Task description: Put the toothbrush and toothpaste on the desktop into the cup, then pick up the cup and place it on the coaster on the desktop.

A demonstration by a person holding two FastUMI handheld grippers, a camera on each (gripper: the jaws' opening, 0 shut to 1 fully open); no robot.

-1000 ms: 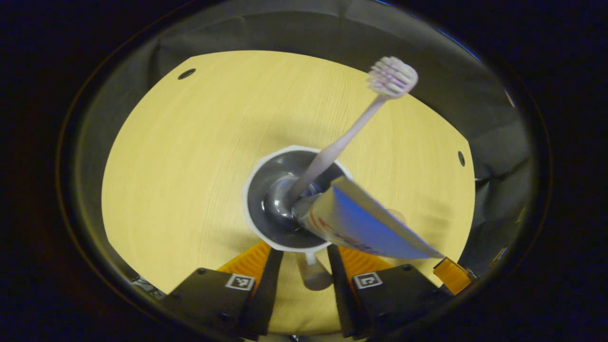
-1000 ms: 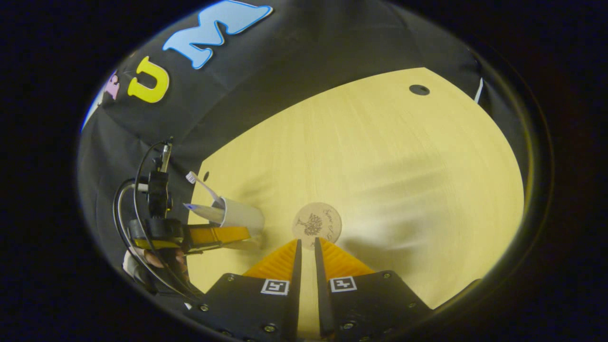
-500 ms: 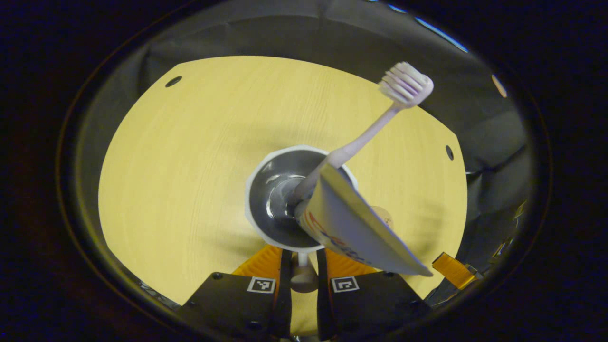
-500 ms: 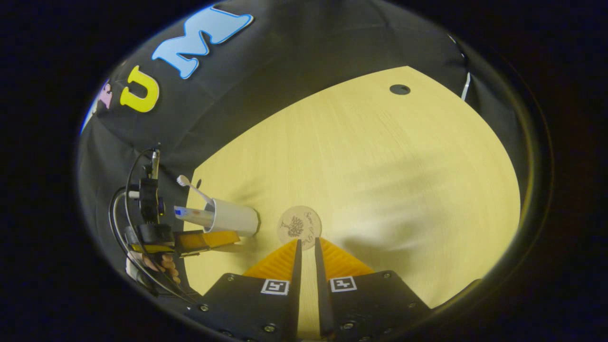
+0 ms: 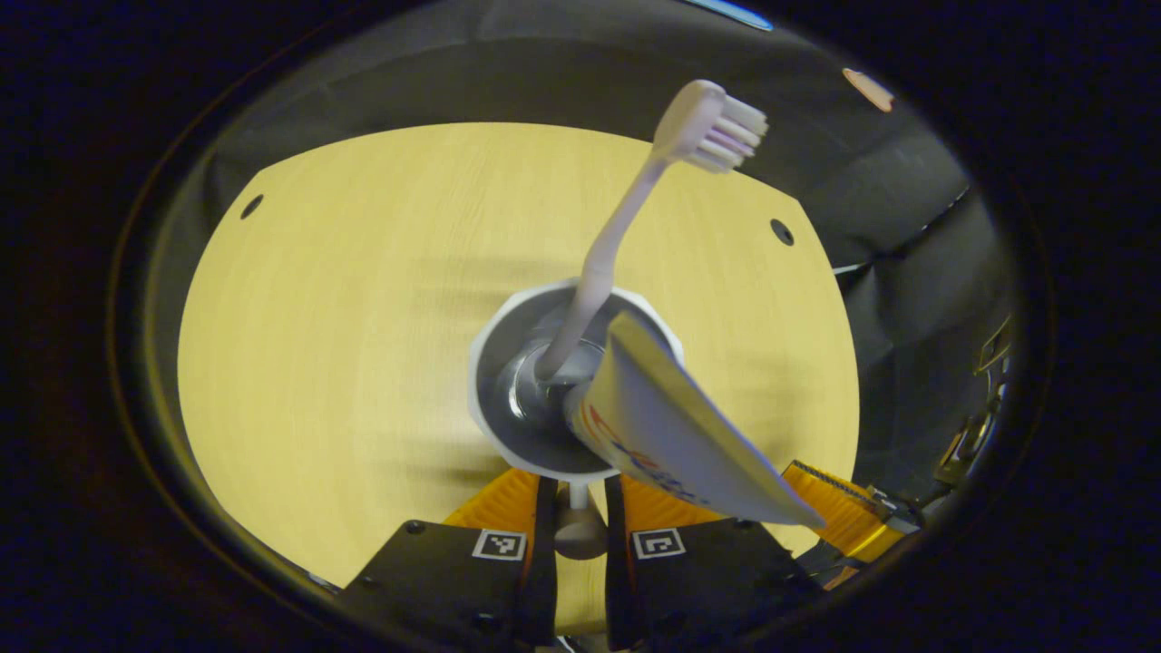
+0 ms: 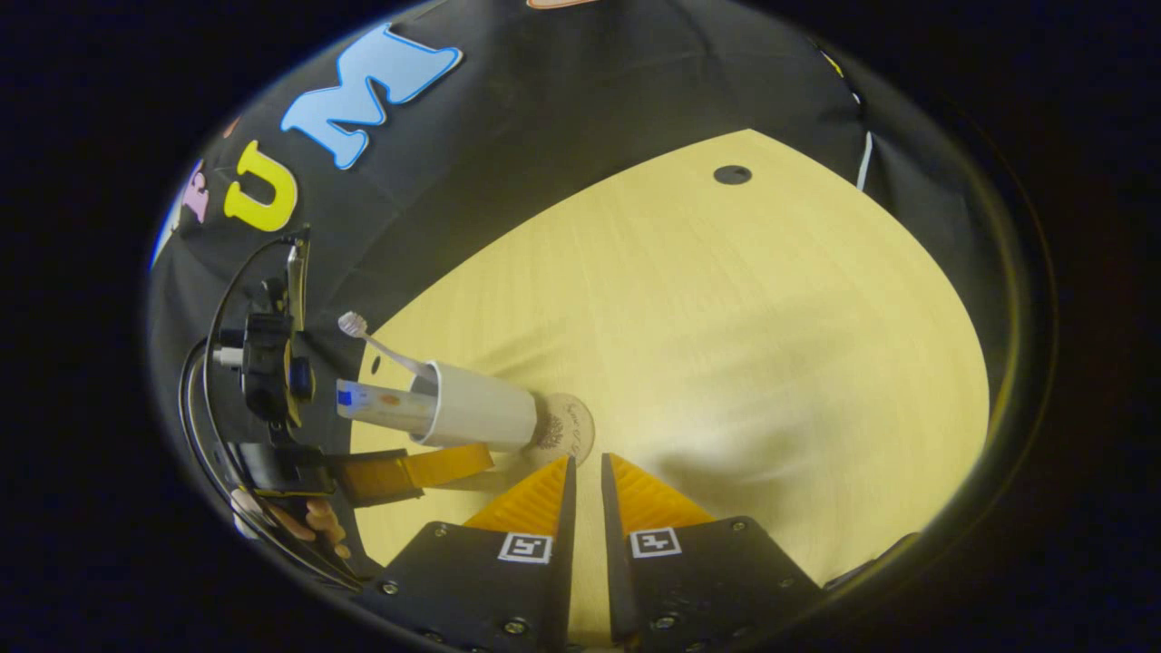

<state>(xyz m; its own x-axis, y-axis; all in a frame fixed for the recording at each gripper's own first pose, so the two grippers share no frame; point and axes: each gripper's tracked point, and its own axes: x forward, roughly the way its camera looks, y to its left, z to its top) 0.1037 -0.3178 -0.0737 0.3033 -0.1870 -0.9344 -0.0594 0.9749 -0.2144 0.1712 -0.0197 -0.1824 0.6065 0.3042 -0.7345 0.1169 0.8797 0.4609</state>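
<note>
Your left tongs [image 5: 571,508] are clenched on the handle of the cup [image 6: 476,419], which carries the toothbrush [image 6: 381,345] and toothpaste [image 6: 381,405] and sits at the left edge of the coaster [image 6: 570,428]; your right tongs [image 6: 581,485], nearly closed and empty, hover near it.

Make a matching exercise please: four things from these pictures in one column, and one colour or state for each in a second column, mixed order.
Things:
1. toothbrush
2. toothpaste
3. coaster
4. left gripper

States:
A. shut on the cup's handle
B. round, partly hidden behind the cup
C. flat end sticks out over the rim
D. bristle head up, handle in the cup

Pairs: 1-D, 2-C, 3-B, 4-A
</note>
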